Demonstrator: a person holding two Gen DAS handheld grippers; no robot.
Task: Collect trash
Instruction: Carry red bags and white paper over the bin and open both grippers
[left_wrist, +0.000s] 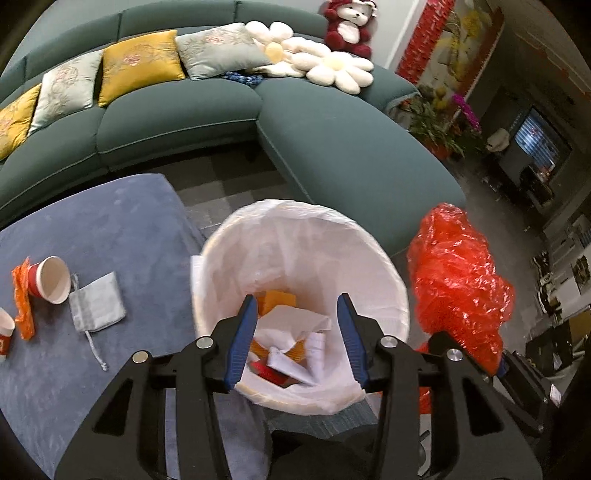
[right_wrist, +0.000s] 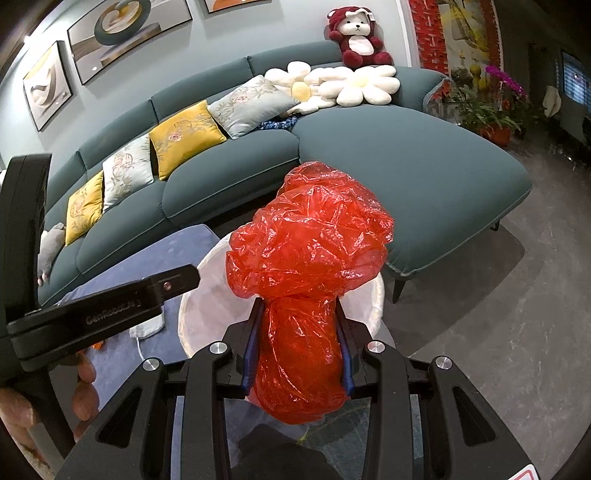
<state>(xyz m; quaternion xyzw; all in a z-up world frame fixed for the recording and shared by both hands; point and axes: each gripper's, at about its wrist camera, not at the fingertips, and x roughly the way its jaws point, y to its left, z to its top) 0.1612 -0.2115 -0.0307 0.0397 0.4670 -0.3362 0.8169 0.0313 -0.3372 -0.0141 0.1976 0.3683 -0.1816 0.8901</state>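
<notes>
- Fingers (right_wrist: 255, 350) of the right gripper (right_wrist: 298, 354) clamp the crumpled red plastic bag (right_wrist: 306, 243): light, soft, slippery; best held at its bunched neck.
- Left gripper (left_wrist: 297, 338) fingers stand apart, empty, above the white-lined round bin (left_wrist: 388, 266).

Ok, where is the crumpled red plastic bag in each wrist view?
Left wrist: red plastic bag at right, beside the white-lined bin.
Right wrist: bag at centre, gripped by the right tongs, hiding most of the bin.
Shared landmark: red teddy bear atop the sofa back.
</notes>
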